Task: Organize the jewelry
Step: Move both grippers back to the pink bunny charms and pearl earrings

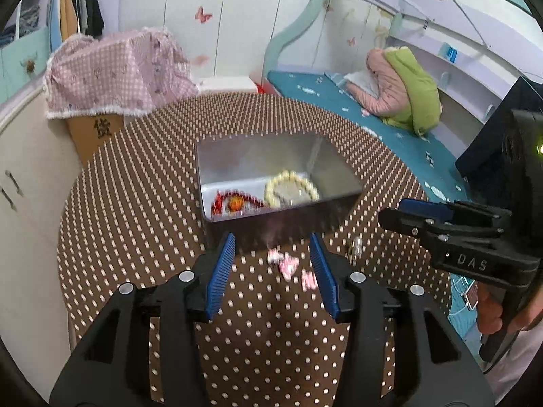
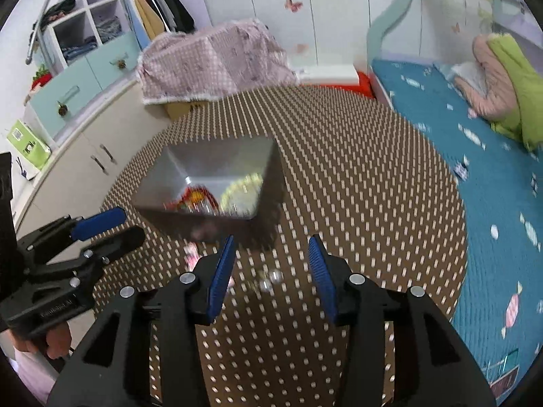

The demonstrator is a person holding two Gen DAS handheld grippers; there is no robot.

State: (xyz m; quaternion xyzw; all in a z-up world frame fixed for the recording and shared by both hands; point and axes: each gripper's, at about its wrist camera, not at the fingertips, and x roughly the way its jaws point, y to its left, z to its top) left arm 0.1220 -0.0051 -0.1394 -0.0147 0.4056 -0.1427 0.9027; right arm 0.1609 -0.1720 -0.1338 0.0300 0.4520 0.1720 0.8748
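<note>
Our left hand-held gripper [image 1: 272,254] stands partly open, its blue pads [image 1: 222,273] apart with nothing pressed between them; a pink-and-white trinket [image 1: 288,266] lies on the bench [image 1: 135,237] in the gap between the fingers, untouched as far as we can tell. Our right hand-held gripper [image 2: 271,254] is likewise partly open and holds nothing, and a small clear, shiny piece [image 2: 269,279], too blurred to name, lies on the bench between its fingers. Just beyond both grippers sits a metal box [image 1: 281,210] with its top open, resting on the brown bench cover with pale dots. Inside the box we see a ring of pale yellow beads [image 1: 292,188] on the right and a red-and-orange piece [image 1: 234,203] on the left, beside each other. A small glinting item [image 1: 354,249] lies on the bench just right of the left gripper. Past the bench are a bed [image 2: 441,129] with a teal cover and a pink checked cloth [image 1: 112,74] draped over something.
</note>
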